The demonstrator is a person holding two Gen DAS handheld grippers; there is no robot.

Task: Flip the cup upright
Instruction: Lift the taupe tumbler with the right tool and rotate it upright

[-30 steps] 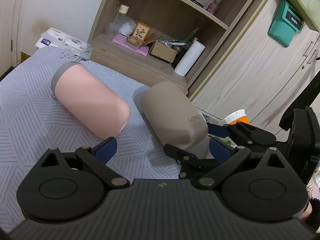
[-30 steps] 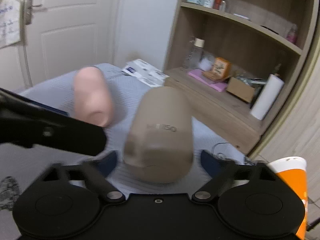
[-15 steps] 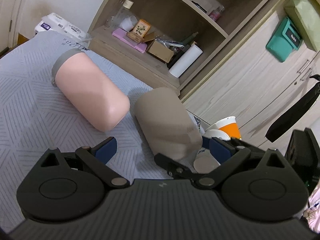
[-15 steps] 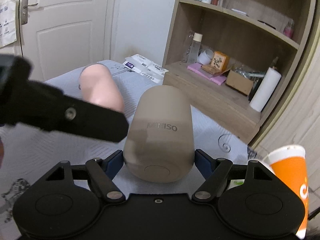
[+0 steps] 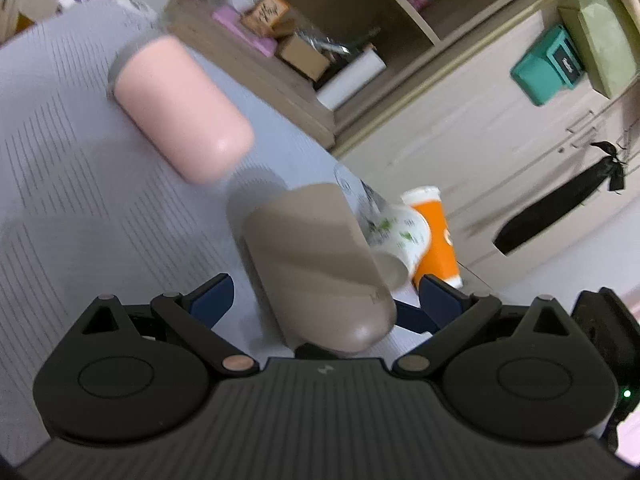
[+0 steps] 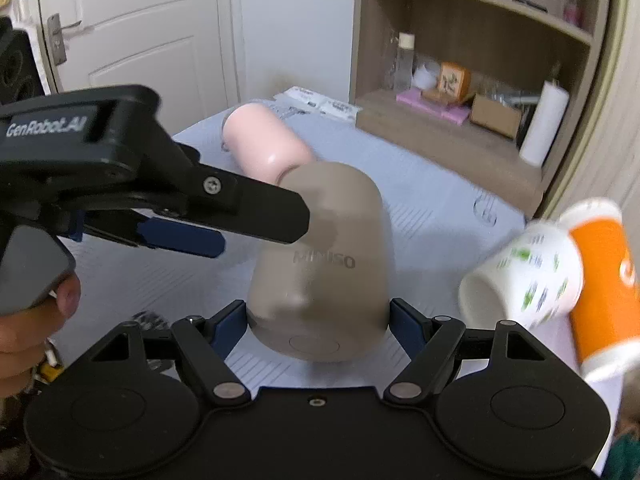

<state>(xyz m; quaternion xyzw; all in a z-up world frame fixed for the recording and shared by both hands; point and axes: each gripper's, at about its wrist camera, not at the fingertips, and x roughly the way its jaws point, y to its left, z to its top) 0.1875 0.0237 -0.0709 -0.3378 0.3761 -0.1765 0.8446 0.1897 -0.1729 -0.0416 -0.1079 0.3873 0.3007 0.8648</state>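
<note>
Lying sideways on the bed (image 6: 432, 216), the tan cup (image 6: 320, 264) is pinched by the right tongs (image 6: 318, 320); the left tongs (image 5: 324, 296) are spread; uprighting is not yet done.

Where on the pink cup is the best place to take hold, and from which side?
Judging from its pose, grip the pink cup across the middle of its barrel. It lies on its side on the grey mat, grey-banded end far, rounded base near, so fingers should straddle it from above. The ends look too wide and curved to pinch. The left gripper hangs open nearest.
</note>
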